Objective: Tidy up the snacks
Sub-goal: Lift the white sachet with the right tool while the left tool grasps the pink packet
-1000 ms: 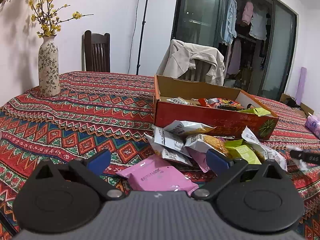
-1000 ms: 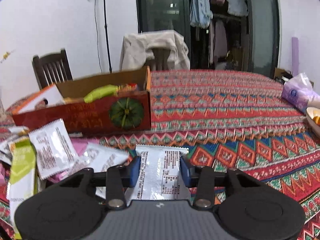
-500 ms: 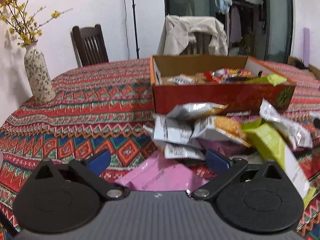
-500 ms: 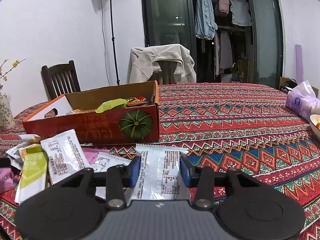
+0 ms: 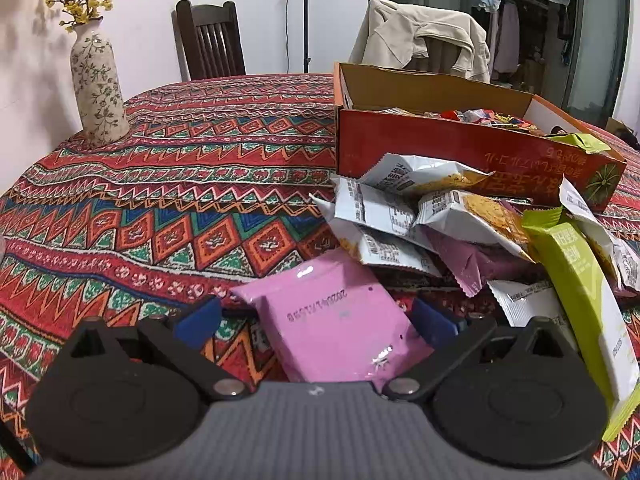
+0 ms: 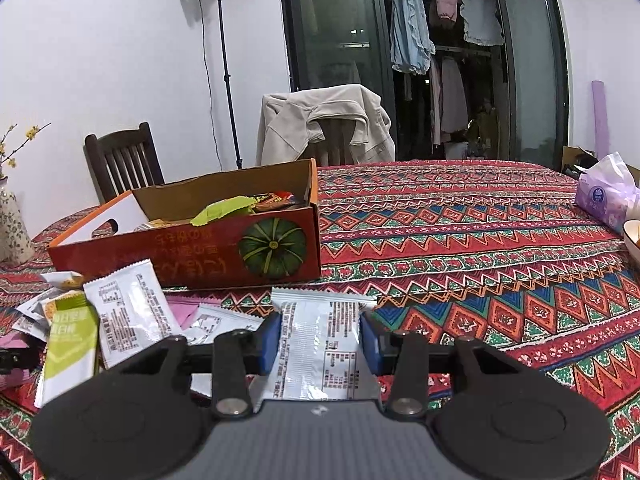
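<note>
A pink snack packet point(image 5: 336, 320) lies on the patterned tablecloth between the wide-apart blue pads of my open left gripper point(image 5: 316, 322); the left pad stands clear of it. Behind it is a heap of silver, purple and green packets point(image 5: 440, 216) against the red cardboard box point(image 5: 460, 148), which holds several snacks. My right gripper point(image 6: 320, 340) is shut on a silver printed packet point(image 6: 320, 328), just in front of the box's point(image 6: 180, 248) pumpkin end. More packets, one of them green point(image 6: 70, 336), lie to its left.
A flowered vase point(image 5: 96, 84) stands at the far left of the table. A dark wooden chair point(image 5: 210, 40) and a chair draped with a beige jacket point(image 5: 420, 36) are behind the table. A purple tissue pack point(image 6: 608, 196) and a bowl point(image 6: 634, 236) sit at the right edge.
My left gripper has dropped and tipped down over the pink packet, which now reaches further in between its pads. The right gripper has kept its hold and stayed put.
</note>
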{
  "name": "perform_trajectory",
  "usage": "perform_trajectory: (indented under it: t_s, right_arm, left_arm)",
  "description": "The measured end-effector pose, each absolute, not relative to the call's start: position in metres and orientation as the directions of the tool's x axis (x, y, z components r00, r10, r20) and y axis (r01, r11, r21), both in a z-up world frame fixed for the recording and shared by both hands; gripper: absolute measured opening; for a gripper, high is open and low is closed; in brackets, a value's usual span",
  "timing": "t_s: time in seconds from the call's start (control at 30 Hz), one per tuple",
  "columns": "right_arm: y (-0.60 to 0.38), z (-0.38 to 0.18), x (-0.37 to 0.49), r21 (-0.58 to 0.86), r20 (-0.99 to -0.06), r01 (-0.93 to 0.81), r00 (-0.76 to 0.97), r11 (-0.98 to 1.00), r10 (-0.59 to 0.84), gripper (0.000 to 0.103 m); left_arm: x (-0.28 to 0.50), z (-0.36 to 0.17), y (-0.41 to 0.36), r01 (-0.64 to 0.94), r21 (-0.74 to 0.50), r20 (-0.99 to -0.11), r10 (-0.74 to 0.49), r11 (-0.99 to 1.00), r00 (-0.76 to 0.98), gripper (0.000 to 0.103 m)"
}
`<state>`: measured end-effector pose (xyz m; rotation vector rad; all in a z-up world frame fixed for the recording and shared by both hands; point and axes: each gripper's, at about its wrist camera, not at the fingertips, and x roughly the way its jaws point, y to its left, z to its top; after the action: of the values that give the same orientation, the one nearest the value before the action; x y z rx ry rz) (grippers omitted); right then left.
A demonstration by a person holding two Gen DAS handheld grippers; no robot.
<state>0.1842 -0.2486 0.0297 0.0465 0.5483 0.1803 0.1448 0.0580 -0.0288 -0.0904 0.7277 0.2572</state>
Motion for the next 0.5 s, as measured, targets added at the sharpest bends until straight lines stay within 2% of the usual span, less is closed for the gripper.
perform_trajectory:
  t_s: [0.07, 0.2, 0.23, 0.5]
  right_arm:
    - [-0.247, 0.030, 0.183, 0.087, -0.509, -0.166, 0.840, 0.982, 0.188, 0.042]
    - [-0.242, 0.031, 0.181, 0.067, -0.506, -0.195, 0.839, 0.978, 0.202, 0.042]
    - [-0.240, 0.031, 0.181, 0.063, -0.505, -0.204, 0.838, 0.977, 0.207, 0.042]
    - [-0.236, 0.036, 0.173, 0.054, -0.491, -0.234, 0.841, 0.971, 0.230, 0.042]
  left_arm:
    - [0.140, -0.027, 0.058, -0.261, -0.004, -0.660, 0.193, 0.965, 0.726, 0.095]
    - [0.132, -0.023, 0.057, -0.255, -0.018, -0.644, 0.184, 0.967, 0.743, 0.069]
    - [0.130, -0.022, 0.058, -0.258, -0.020, -0.640, 0.185, 0.966, 0.746, 0.066]
    - [0.115, -0.012, 0.066, -0.258, -0.043, -0.595, 0.183, 0.965, 0.782, 0.064]
